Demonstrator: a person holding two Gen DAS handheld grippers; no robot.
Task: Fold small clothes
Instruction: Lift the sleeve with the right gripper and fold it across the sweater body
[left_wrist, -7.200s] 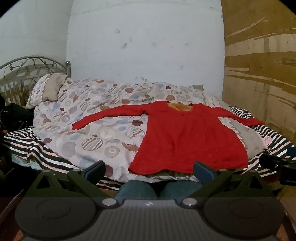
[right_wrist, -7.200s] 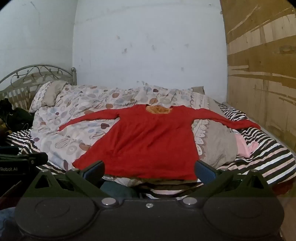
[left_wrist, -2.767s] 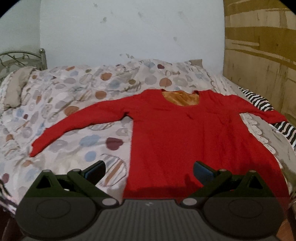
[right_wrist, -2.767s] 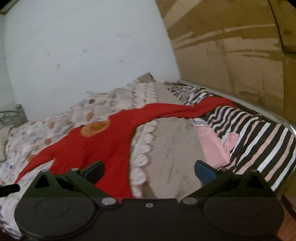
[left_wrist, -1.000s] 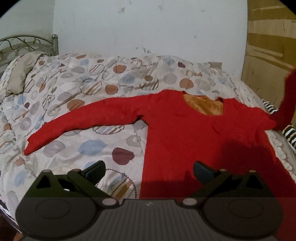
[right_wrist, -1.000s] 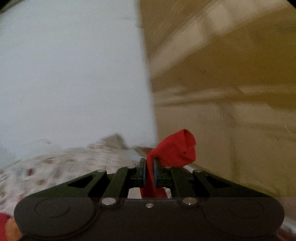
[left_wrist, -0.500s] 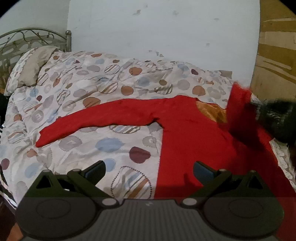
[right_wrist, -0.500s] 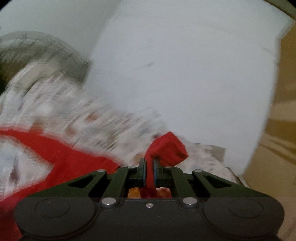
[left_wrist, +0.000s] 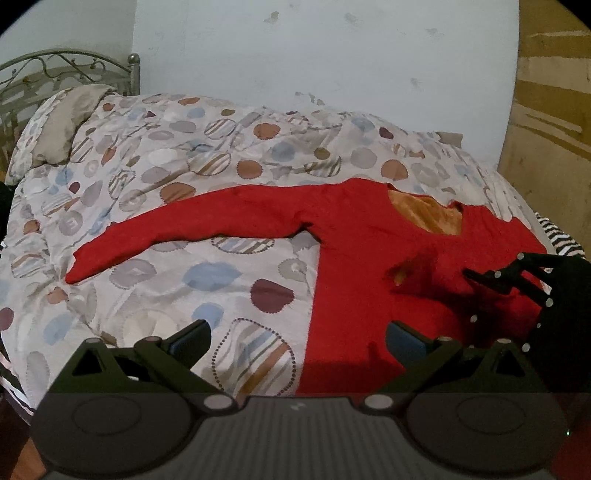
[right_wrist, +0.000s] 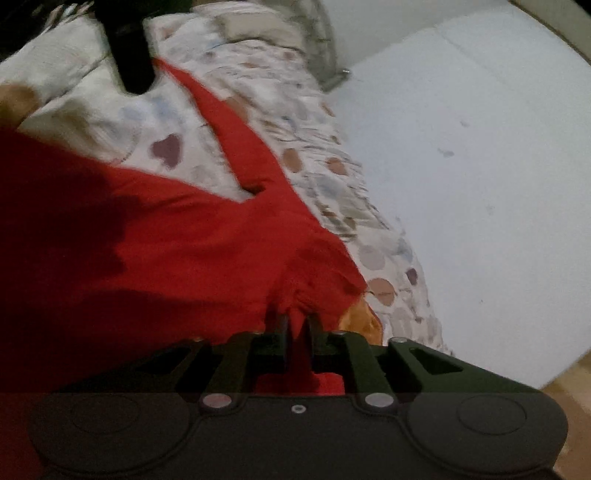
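Red top (left_wrist: 354, 266) spread on bed (left_wrist: 166, 177); one sleeve clenched by right gripper (right_wrist: 297, 325), laid at frame centre-right; left gripper (left_wrist: 297, 338) jaws released; other sleeve (left_wrist: 192, 225) unfolded.

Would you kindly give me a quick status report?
Left gripper open, idle. Right gripper shut on red top's sleeve, laid across its body. Other sleeve outstretched. Nothing blocking.

Red top (left_wrist: 354, 266) on spotted quilt (left_wrist: 177, 162)
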